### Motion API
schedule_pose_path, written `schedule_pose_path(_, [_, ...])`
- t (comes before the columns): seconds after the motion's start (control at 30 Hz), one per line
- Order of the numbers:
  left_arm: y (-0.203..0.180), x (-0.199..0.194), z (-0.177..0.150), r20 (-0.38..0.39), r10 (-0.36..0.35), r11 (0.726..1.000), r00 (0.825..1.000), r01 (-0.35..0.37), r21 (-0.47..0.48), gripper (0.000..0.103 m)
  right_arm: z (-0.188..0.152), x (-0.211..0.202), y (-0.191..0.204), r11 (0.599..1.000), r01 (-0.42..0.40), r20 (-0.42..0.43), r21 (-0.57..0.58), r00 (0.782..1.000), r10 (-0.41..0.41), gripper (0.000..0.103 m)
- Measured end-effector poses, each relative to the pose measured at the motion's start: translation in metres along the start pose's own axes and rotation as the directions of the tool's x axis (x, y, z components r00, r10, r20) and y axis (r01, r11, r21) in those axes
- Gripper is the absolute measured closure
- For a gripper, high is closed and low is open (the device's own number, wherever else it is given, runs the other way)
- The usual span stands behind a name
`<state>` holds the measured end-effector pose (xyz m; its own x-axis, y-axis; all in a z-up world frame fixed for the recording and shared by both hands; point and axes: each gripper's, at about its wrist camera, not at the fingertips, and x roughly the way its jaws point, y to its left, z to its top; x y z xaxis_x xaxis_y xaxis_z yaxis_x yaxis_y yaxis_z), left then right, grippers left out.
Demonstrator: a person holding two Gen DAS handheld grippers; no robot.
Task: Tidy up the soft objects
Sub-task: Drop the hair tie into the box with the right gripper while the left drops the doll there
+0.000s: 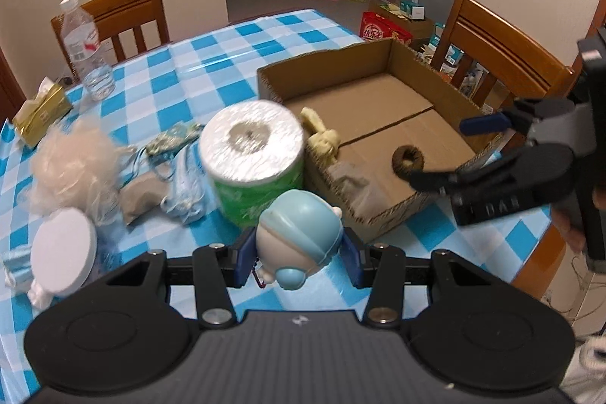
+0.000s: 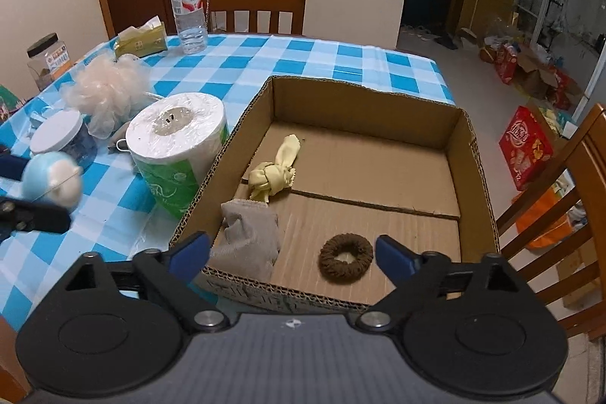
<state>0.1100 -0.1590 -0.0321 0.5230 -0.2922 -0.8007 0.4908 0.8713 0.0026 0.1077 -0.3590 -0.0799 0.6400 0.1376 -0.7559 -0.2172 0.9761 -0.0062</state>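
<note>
Currently: toy in transit to cardboard box (image 2: pixel 469 154).
Left gripper (image 1: pixel 299 252) clamps the blue toy (image 1: pixel 299 237) just outside the box's near wall — right gripper (image 2: pixel 291 252) spread wide, empty, above the brown ring (image 2: pixel 346 259) inside.

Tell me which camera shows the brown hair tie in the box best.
The right wrist view: the brown hair tie lies whole on the box floor, unobstructed. In the left wrist view it is small, and the right tool partly covers it.
</note>
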Motion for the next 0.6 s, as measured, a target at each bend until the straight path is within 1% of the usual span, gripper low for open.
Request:
schedule_pose_path(0.17, [-0.020,0.014,0.026,0.020,-0.021,0.999,1.000,0.020,0.038,0.057,-0.007,-0.007,-0.013,0.999,-0.042,0.023,0.021,0.999,0.042,0.000])
schedule_pose_path(0.27, [-0.032,0.027,0.042,0.028,-0.040,0.997,0.999,0.038,0.064,0.057,-0.012,-0.010,-0.019,0.999,-0.042,0.036,0.025,0.998,0.041,0.000])
schedule_pose_path(0.4, [-0.048,0.045,0.058,0.036,-0.069,0.995,0.997,0.066,0.081,0.057,-0.018,-0.013,-0.027,0.999,-0.037,0.034,0.035,0.999,0.036,0.000])
schedule_pose_path(0.53, [-0.061,0.057,0.067,0.050,-0.092,0.992,0.995,0.087,0.094,0.055,-0.023,-0.016,-0.032,0.999,-0.024,0.038,0.026,0.999,0.023,0.000])
schedule_pose_path(0.57, [-0.064,0.059,0.068,0.055,-0.093,0.991,0.994,0.088,0.098,0.053,-0.023,-0.016,-0.034,0.999,-0.019,0.038,0.028,0.999,0.018,0.000])
schedule_pose_path(0.6, [-0.065,0.062,0.069,0.057,-0.093,0.991,0.994,0.087,0.101,0.041,-0.024,-0.016,-0.035,0.999,-0.013,0.038,0.032,0.999,0.012,0.000])
